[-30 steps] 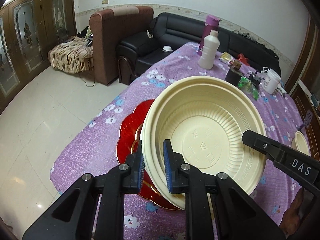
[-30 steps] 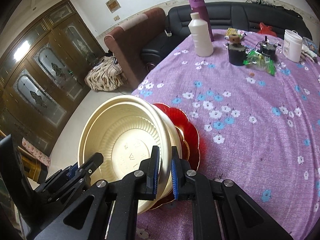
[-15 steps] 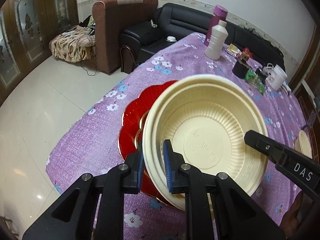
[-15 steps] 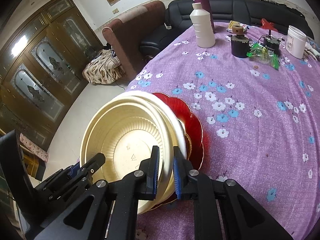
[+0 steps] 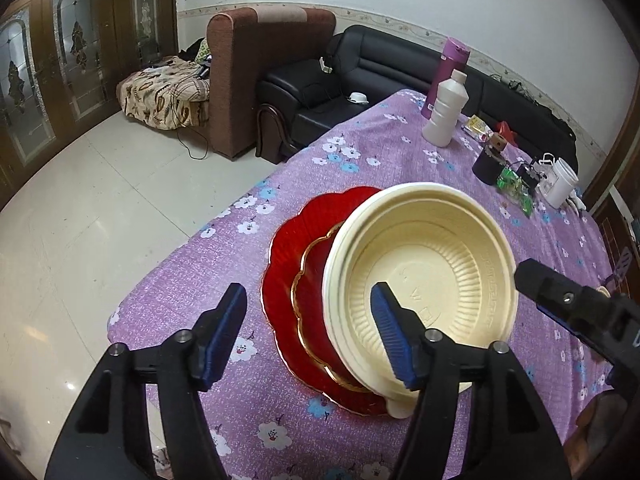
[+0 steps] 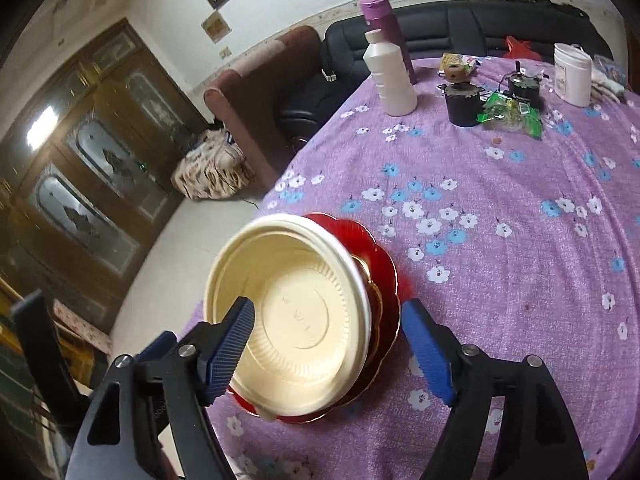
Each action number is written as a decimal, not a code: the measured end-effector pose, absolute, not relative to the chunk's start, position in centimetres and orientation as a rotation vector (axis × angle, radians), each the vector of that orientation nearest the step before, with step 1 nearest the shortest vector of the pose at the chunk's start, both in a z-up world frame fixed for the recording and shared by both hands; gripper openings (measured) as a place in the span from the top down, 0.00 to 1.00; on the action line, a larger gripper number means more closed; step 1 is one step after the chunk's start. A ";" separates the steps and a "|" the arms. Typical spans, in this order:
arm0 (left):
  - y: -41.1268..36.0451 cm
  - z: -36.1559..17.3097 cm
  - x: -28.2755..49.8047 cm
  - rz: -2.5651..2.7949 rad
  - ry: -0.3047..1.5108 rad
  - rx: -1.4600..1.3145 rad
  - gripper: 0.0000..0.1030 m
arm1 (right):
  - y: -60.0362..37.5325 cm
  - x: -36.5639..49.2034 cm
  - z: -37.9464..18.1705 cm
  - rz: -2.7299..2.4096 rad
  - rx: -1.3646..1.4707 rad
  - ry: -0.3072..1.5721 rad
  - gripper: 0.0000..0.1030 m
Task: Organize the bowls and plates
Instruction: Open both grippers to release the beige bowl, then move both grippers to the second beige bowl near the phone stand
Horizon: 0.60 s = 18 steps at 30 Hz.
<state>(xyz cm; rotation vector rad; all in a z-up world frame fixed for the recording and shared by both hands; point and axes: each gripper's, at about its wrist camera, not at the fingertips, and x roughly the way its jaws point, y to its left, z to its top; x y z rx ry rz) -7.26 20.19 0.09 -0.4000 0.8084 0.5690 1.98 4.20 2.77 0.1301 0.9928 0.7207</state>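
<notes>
A purple flowered cloth [image 5: 360, 168] with a fine woven grain covers the table and fills the right half of both views; its rounded near edge drops to pale glossy floor tiles [image 5: 80, 208] at left. On the cloth near that edge, at lower centre of both frames, lies a red scalloped plate [image 5: 288, 256] with a smaller gold-rimmed red plate [image 5: 310, 300] on it. Two nested cream plastic bowls [image 5: 432, 264], round with ribbed walls, sit on the red plates, mouths up, tipped slightly and overhanging them toward the lower right in the left view. Bare cloth lies open to the right of the stack in the right view.

The left gripper [image 5: 308, 328] is opening; the bowls' left rim stands between its blue ridged pads, neither pressing. The right gripper [image 6: 326, 344] is opening too, its pads clear on either side of the bowls' right rim.

A white bottle [image 6: 390, 76] and a black pot [image 6: 462, 106] stand far up the cloth.
</notes>
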 end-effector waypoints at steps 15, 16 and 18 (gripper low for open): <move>13.1 4.7 -4.7 0.415 0.689 -0.308 0.23 | -7.9 3.5 3.8 0.562 0.303 0.950 0.23; 11.8 4.8 -4.0 0.377 0.701 -0.291 0.23 | -9.3 3.7 3.6 0.539 0.316 0.951 0.23; 9.8 4.8 -3.0 0.322 0.709 -0.269 0.23 | -11.7 3.9 3.2 0.495 0.345 0.956 0.22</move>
